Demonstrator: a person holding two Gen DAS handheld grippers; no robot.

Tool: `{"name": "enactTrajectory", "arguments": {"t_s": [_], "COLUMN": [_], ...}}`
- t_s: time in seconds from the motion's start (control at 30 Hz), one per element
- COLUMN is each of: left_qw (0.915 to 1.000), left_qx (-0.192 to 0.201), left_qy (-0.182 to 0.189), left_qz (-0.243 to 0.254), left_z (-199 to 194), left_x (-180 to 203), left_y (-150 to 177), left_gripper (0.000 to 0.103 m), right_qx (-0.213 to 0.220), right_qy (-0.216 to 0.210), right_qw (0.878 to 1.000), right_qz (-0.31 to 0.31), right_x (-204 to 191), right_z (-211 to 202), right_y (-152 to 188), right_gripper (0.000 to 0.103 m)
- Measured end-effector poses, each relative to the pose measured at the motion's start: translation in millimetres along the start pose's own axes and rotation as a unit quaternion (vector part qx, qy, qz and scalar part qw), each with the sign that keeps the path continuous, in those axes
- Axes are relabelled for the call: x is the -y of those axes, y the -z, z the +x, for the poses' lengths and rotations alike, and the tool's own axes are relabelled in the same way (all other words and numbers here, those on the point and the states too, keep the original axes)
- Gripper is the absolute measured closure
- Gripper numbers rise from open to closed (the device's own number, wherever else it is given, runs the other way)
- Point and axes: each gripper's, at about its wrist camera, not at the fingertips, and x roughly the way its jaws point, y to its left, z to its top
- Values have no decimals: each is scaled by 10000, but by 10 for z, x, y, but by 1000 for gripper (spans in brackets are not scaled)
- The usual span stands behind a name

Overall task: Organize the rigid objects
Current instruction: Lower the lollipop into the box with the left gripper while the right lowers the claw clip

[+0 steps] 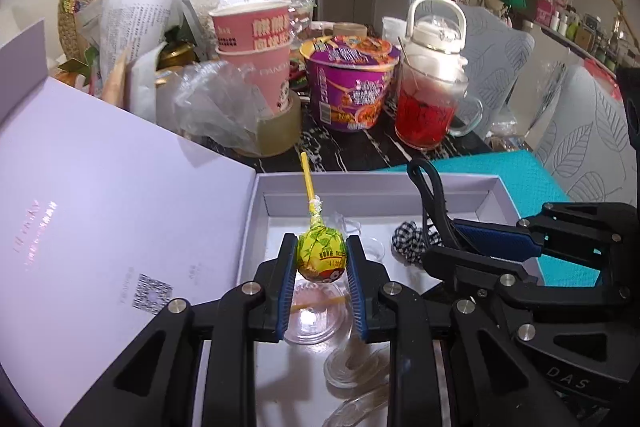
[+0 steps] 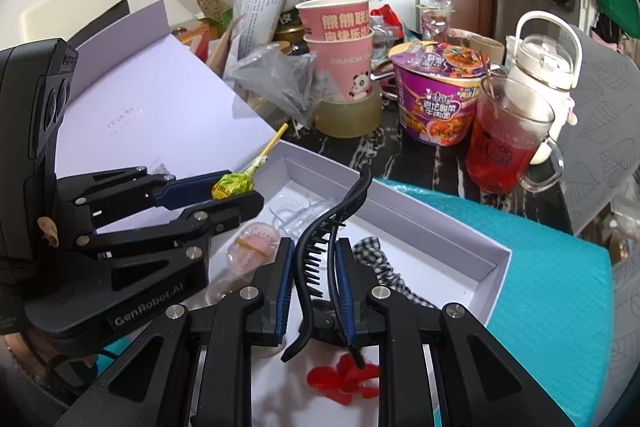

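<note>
Nearest, left gripper [image 1: 321, 263] pinches a yellow-green foil-wrapped round lollipop [image 1: 321, 256] and right gripper [image 2: 315, 269] clamps a black toothed plastic hair claw [image 2: 316, 247], both over the shallow white cardboard box [image 2: 420, 205], checked fabric scrunchie [image 2: 370, 247] inside, purple noodle bowl [image 2: 438, 95] beyond.

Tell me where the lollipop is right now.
The lollipop is clamped in the left gripper, over the white box, left of the hair clip.

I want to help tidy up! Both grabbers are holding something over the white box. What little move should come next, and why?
Probably lower both a bit more, then let go. The left gripper is shut on the lollipop and the right gripper on the black hair clip, both held above the open white box, where small things already lie.
</note>
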Motion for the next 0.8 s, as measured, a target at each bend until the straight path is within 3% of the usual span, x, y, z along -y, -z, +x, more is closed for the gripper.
{"name": "enactTrajectory", "arguments": {"t_s": [0.37, 0.8], "left_qw": [9994, 9976], "left_qx": [-353, -663], "left_qy": [30, -207], "left_qz": [-22, -38], "left_z": [218, 351], "left_x": [22, 31], "left_y": [69, 101], "left_gripper": [79, 79], "right_qx": [-294, -561], "right_qy": [-104, -6], "right_qw": [9993, 9982], "right_qz": [203, 232], "right_x": [101, 128], "right_z": [206, 302], "right_y": [57, 66], "right_gripper": [82, 81]}}
